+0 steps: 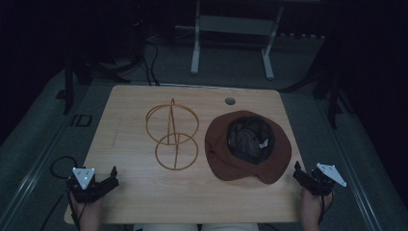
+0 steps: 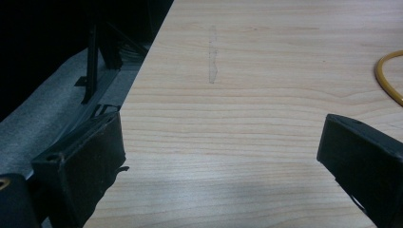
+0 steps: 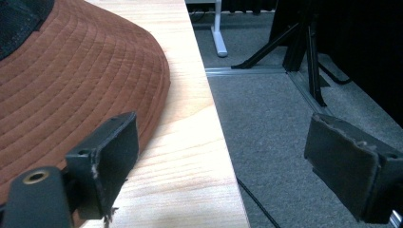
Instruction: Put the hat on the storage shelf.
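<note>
On my desk (image 1: 144,192) the brown hat (image 1: 248,147) lies crown-down at centre right, wire stand (image 1: 172,134) left of it. My right hand-held gripper (image 1: 299,174), jaws spread and empty, sits just beside its brim, nearer than the left hand-held gripper (image 1: 111,179), likewise released.

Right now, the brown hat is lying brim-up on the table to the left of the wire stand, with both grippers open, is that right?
Not quite: the high view shows the brown hat to the right of the wire stand, not left. The rest holds.
</note>
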Demonstrator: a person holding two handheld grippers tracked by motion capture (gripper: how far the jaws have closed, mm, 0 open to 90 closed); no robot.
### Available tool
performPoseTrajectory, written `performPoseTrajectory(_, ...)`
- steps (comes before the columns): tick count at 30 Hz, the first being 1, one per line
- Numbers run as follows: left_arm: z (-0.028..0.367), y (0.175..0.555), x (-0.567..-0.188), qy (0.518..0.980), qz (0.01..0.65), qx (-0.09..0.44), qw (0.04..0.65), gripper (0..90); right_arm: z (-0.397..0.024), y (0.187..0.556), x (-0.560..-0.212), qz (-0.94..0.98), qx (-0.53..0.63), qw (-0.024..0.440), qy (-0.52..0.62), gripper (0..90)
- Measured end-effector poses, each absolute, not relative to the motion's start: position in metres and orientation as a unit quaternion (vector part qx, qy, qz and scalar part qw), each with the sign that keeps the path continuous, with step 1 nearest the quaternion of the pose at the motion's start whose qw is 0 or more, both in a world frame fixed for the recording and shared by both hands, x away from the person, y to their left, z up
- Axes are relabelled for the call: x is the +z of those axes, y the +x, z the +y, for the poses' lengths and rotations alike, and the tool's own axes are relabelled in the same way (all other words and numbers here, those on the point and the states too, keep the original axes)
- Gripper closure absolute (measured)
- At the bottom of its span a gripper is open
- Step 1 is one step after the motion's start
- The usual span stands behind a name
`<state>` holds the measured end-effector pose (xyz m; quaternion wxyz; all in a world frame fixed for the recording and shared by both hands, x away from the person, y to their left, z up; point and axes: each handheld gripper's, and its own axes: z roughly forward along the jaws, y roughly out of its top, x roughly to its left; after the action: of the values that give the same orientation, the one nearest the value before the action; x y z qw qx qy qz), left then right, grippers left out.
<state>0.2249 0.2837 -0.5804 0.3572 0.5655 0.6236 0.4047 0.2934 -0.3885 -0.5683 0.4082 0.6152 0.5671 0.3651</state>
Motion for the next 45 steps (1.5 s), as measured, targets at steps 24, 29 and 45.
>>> performPoseTrajectory(24, 0.274, 0.22, -0.574, 0.571, 0.574, 0.439, 0.39, 2.5, -0.364, 0.317, -0.506, 0.665, 0.363, 0.312, 0.574, 13.7)
performPoseTrajectory(29, 0.269, 0.218, -0.572, 0.576, 0.551, 0.433, 0.421, 2.5, -0.353, 0.329, -0.49, 0.685, 0.361, 0.299, 0.558, 13.6)
performPoseTrajectory(45, 0.252, 0.213, -0.566, 0.587, 0.512, 0.437, 0.449, 2.5, -0.325, 0.369, -0.47, 0.715, 0.352, 0.276, 0.538, 12.5)
